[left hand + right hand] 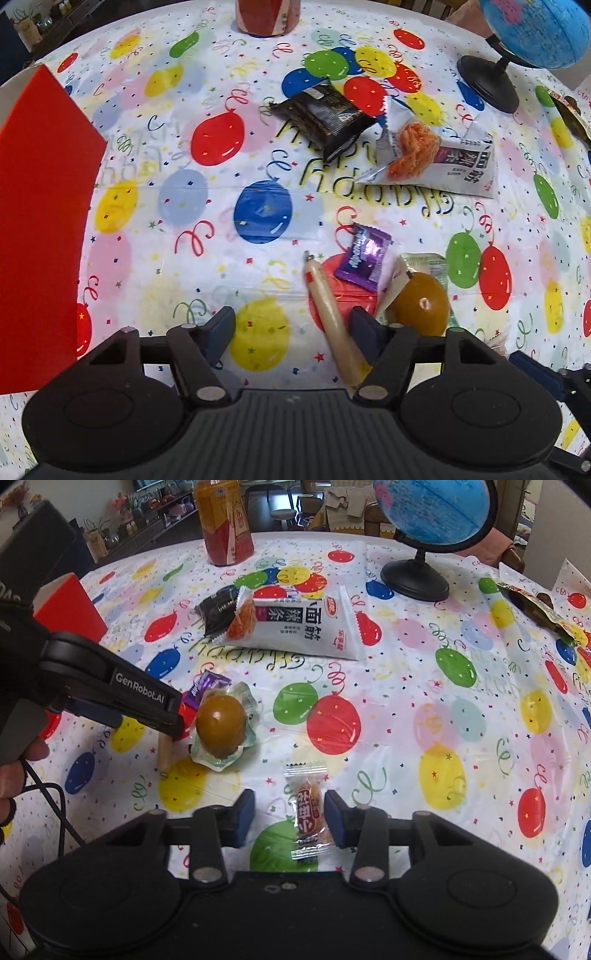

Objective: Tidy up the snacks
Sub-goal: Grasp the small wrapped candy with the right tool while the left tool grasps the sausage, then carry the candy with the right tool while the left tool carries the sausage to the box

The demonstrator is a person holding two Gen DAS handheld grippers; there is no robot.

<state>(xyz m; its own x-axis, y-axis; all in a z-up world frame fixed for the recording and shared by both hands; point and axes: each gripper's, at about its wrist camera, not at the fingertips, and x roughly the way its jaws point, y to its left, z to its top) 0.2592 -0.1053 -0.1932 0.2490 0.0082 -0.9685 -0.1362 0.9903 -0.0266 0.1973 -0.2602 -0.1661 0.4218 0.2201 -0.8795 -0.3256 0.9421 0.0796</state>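
Note:
My left gripper (293,328) is open low over the table; a pale sausage stick (330,317) lies by its right finger. Beside it are a purple candy (364,254) and a packed brown egg (421,304). In the right wrist view the left gripper (177,720) reaches in next to the egg (221,725). My right gripper (290,818) is open around a small clear-wrapped date candy (308,814) that lies on the table. Farther back lie a black snack pack (325,110) and a white spicy-strip bag (295,627). A red box (40,229) stands at the left.
A globe on a black stand (415,576) is at the back right, a tea bottle (225,520) at the back centre. A dark snack wrapper (535,609) lies at the far right. A balloon-print cloth (424,720) covers the table.

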